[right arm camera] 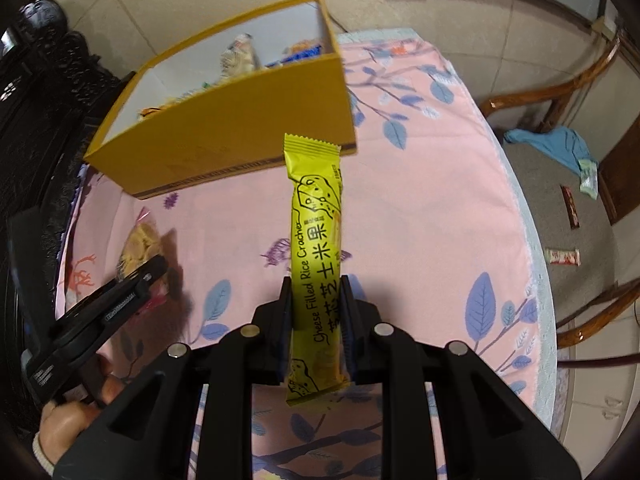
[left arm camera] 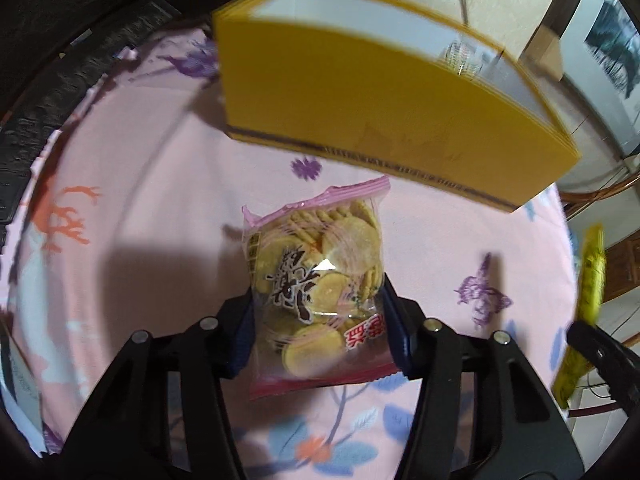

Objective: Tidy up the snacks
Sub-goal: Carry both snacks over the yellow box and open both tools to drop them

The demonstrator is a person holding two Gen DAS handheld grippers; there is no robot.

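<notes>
The right wrist view looks down into the yellow cardboard box (right arm camera: 224,120) and shows several wrapped snacks lying inside, while the left wrist view meets mostly its outer wall (left arm camera: 360,100) and only a glimpse of the white interior. The right view alone also shows the floor beside the counter (right arm camera: 420,200), with two small snack packets (right arm camera: 562,257) lying on a grey mat, a blue cloth (right arm camera: 552,142) and a wooden chair (right arm camera: 560,96). It also catches the person's hand (right arm camera: 76,408) on the left tool's grip.

The snacks in the box are blurred and half hidden by its near wall, so they cannot be told apart. In the left view the yellow stick (left arm camera: 584,304) appears only as a smeared strip at the right edge. In the right view the cracker bag (right arm camera: 138,246) is largely covered by the left tool.

The left hand-held gripper (left arm camera: 320,320) is partly closed, its blue pads pressing both sides of a clear, pink-edged bag of round crackers (left arm camera: 320,280); the bag looks lifted just off the pink floral cloth (left arm camera: 140,200), though blur makes that uncertain. The right hand-held gripper (right arm camera: 316,320) is closed narrow on a yellow stick pack of cheese filled rice cracker (right arm camera: 316,256), which stands upright between the pads above the counter, in front of the box.
</notes>
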